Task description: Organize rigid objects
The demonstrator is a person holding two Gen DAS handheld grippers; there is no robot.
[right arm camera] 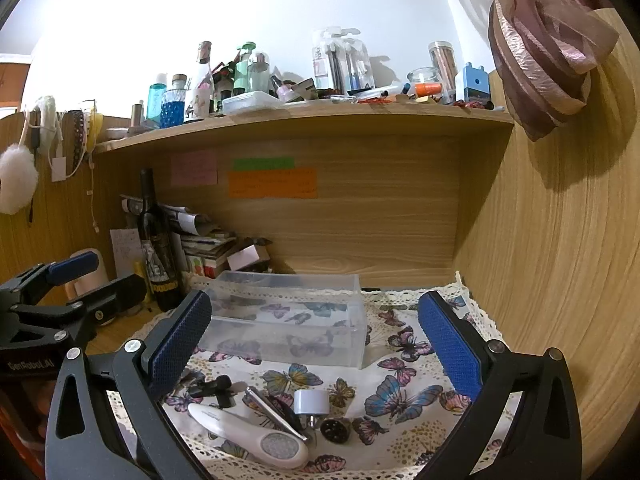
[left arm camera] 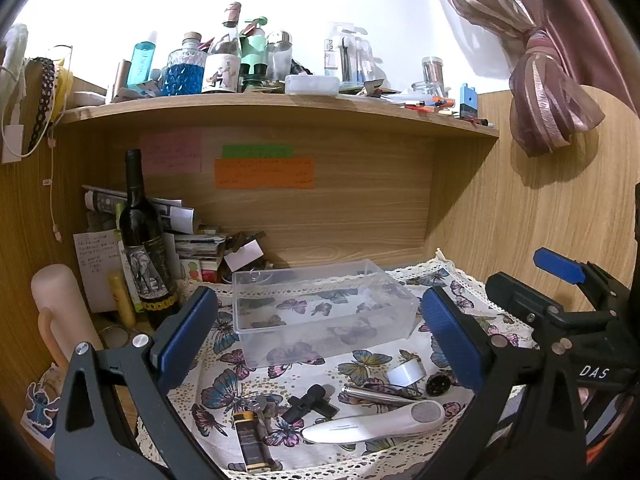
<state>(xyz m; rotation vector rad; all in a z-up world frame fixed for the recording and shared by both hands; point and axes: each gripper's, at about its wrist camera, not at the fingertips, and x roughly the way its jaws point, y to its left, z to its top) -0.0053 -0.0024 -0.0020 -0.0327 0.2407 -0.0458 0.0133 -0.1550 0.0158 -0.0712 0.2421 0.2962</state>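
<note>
A clear plastic box (left arm camera: 324, 312) sits open-topped on a butterfly-print cloth (left arm camera: 228, 392) covering the tabletop, and everything else is placed around it. The left gripper (left arm camera: 320, 340) hangs over the cloth with its blue-padded fingers (left arm camera: 184, 336) spread wide and holding nothing, the box framed between them. The right gripper (right arm camera: 316, 344) does likewise, its fingers (right arm camera: 448, 344) wide apart and bare. In front of the box, nearer the cameras, the small items lie loose on the cloth: a white handheld device (left arm camera: 376, 424) with a grey round pad, a metal clip (left arm camera: 380, 396) just behind it, a roll of tape (left arm camera: 406, 372), a small dark disc (left arm camera: 438, 385), a black clip-on part (left arm camera: 308, 402), and a lighter (left arm camera: 252, 444) beside some keys (left arm camera: 262, 405). None of them touches the box. To the left of the box stands a dark wine bottle (left arm camera: 144, 240); above it a wooden shelf (left arm camera: 280, 106) carries a crowd of bottles and jars.
</note>
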